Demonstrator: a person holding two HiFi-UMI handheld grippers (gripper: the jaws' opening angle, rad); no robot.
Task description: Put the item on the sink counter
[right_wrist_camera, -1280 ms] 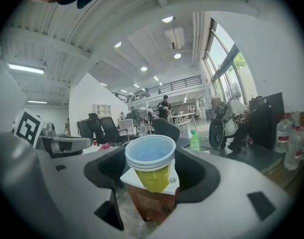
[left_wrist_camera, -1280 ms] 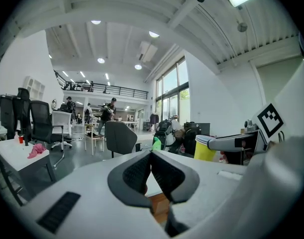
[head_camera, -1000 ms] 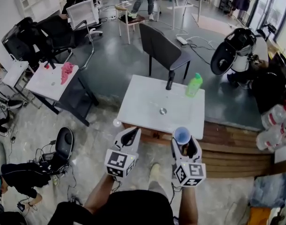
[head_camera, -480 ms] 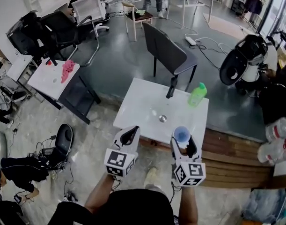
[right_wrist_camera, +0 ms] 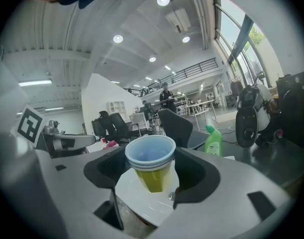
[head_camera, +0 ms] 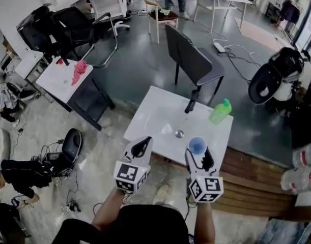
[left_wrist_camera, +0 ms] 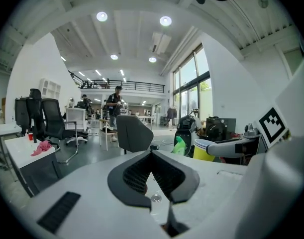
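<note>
My right gripper (head_camera: 198, 153) (right_wrist_camera: 152, 176) is shut on a stack of plastic cups (right_wrist_camera: 151, 163), blue on top and yellow below, seen from the head as a blue cup mouth (head_camera: 197, 145). It hovers at the near edge of the white sink counter (head_camera: 151, 117). The counter has a drain (head_camera: 179, 133), a black faucet (head_camera: 192, 100) and a green bottle (head_camera: 220, 111) (right_wrist_camera: 212, 140). My left gripper (head_camera: 140, 149) (left_wrist_camera: 151, 169) is shut and holds nothing, its jaw tips meeting, above the counter's near left edge.
A dark chair (head_camera: 193, 60) stands behind the counter. A small white table with a pink cloth (head_camera: 80, 71) is to the left, with office chairs (head_camera: 74, 27) beyond. Wooden steps (head_camera: 257, 179) lie to the right. A black-and-white machine (head_camera: 277, 78) stands at the far right.
The view has moved forward: the sink counter has come closer and shifted slightly right under both grippers. Both grippers keep their pose, the cups still held.
</note>
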